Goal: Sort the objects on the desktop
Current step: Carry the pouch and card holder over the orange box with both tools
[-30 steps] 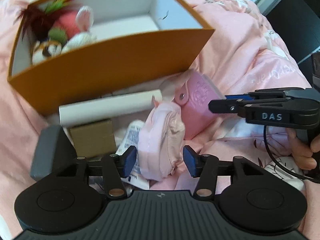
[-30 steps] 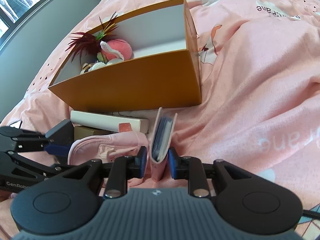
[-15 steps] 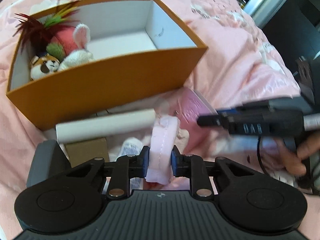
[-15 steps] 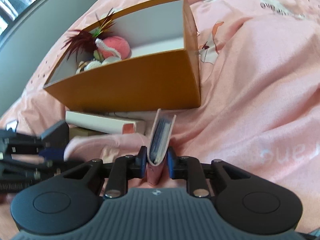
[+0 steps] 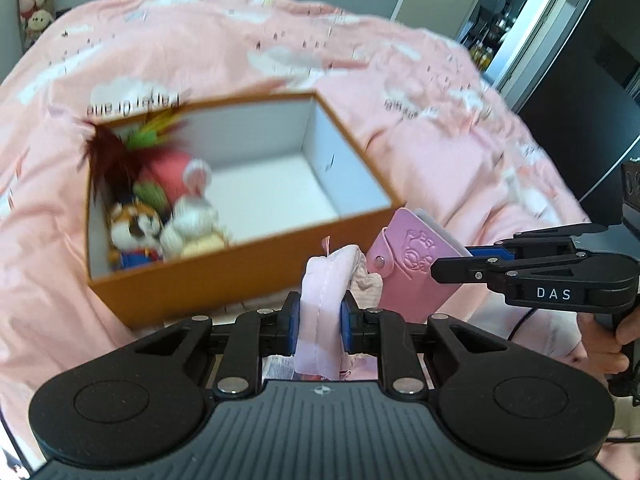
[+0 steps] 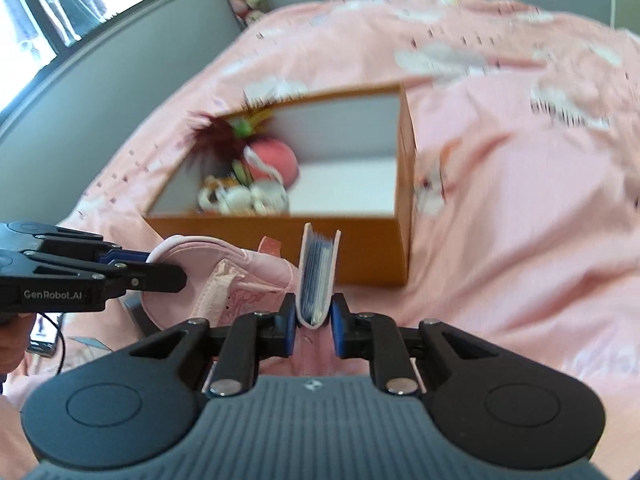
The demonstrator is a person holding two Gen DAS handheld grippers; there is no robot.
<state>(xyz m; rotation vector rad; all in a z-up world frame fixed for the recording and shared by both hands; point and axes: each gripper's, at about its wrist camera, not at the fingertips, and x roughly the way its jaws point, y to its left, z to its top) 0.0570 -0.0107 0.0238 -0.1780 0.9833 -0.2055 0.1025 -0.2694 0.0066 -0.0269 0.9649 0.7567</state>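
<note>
My left gripper (image 5: 320, 320) pinches a soft pale pink pouch (image 5: 322, 280), its jaws still closing on the fabric. The pouch hangs lifted in front of the orange box (image 5: 224, 276). My right gripper (image 6: 314, 316) grips a pink snap-button card holder (image 6: 316, 268) spine down, jaws still closing on it. The card holder (image 5: 408, 256) shows embossed art beside the right gripper (image 5: 452, 268) in the left wrist view. The right wrist view shows the pouch (image 6: 224, 264) in the left gripper (image 6: 160, 268). The orange box (image 6: 360, 248) holds plush toys (image 5: 160, 208) and feathers at its left end.
Pink printed bedding (image 5: 440, 128) lies all around the box. The right half of the box floor (image 5: 272, 188) is bare white. A hand (image 5: 612, 344) grips the right tool's handle. A window (image 6: 60, 12) is far left, a dark doorway (image 5: 580, 60) far right.
The left jaws shut on the pouch. Both grippers have risen and tilted up with their things, so the box looks farther away and the white and brown boxes below left view.
</note>
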